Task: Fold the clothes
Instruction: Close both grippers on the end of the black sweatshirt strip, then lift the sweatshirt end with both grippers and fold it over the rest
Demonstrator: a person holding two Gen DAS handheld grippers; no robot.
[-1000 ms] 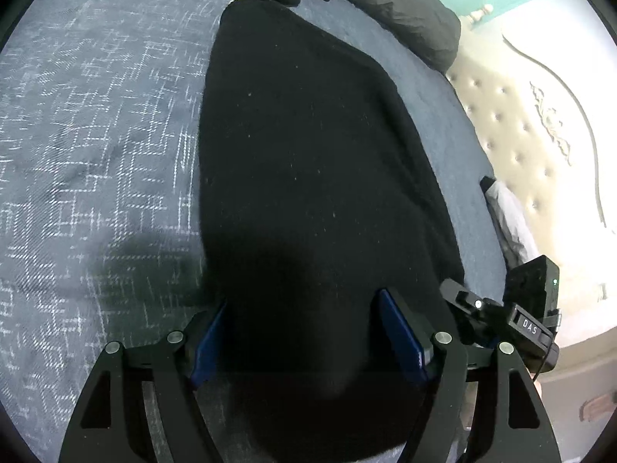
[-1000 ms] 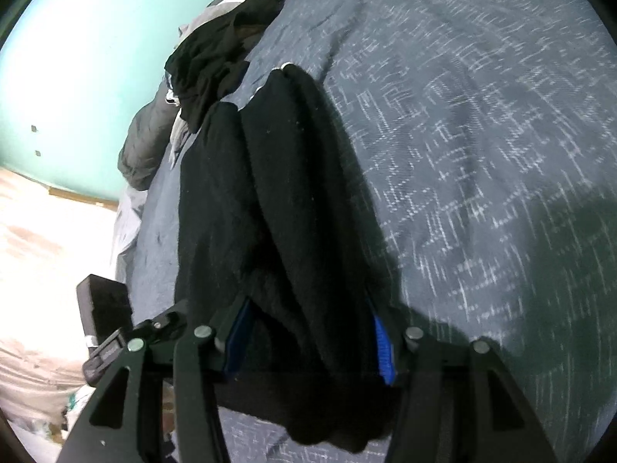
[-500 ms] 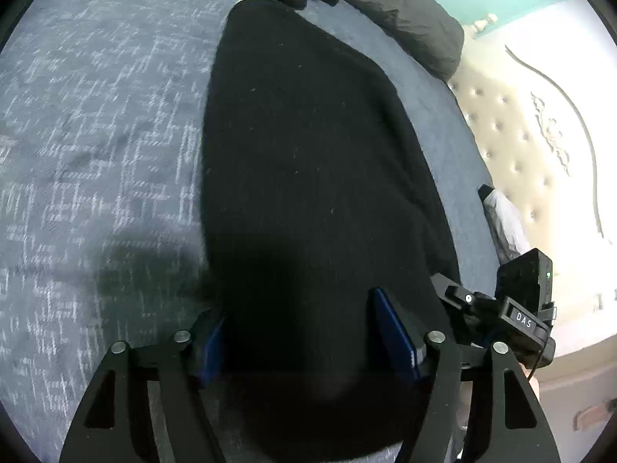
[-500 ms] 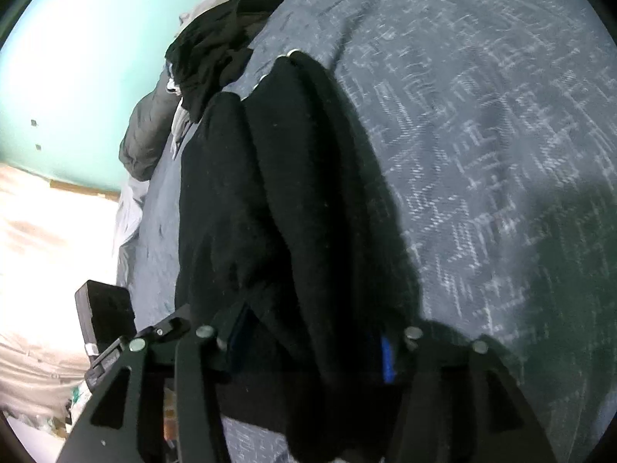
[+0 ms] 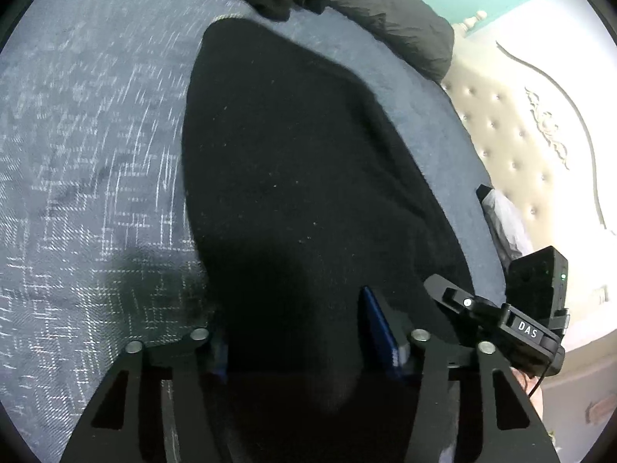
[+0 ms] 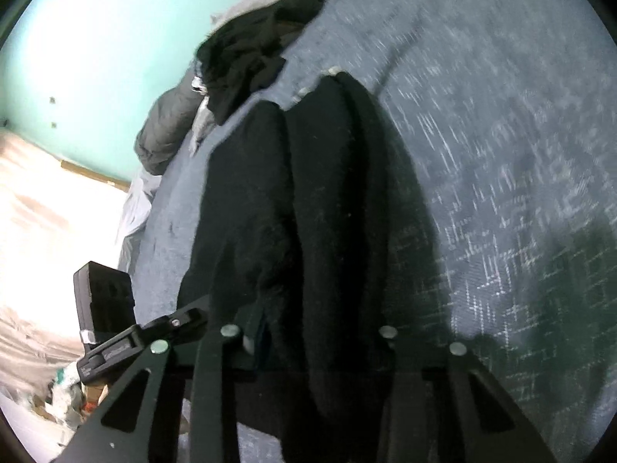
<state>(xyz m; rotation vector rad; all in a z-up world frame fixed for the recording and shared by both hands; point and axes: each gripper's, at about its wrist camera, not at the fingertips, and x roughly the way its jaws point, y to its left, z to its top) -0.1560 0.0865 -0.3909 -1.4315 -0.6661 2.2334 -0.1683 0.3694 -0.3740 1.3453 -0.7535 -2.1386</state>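
Now | left gripper (image 5: 295, 332) closing, black garment (image 5: 293, 162) between | right gripper (image 6: 320, 339) likewise

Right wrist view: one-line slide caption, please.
Right gripper closing on the near edge of a black garment lying on a blue-grey bedspread.

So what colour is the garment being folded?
Plain black garment, lying on the blue-grey bedspread; the left wrist view shows it best.
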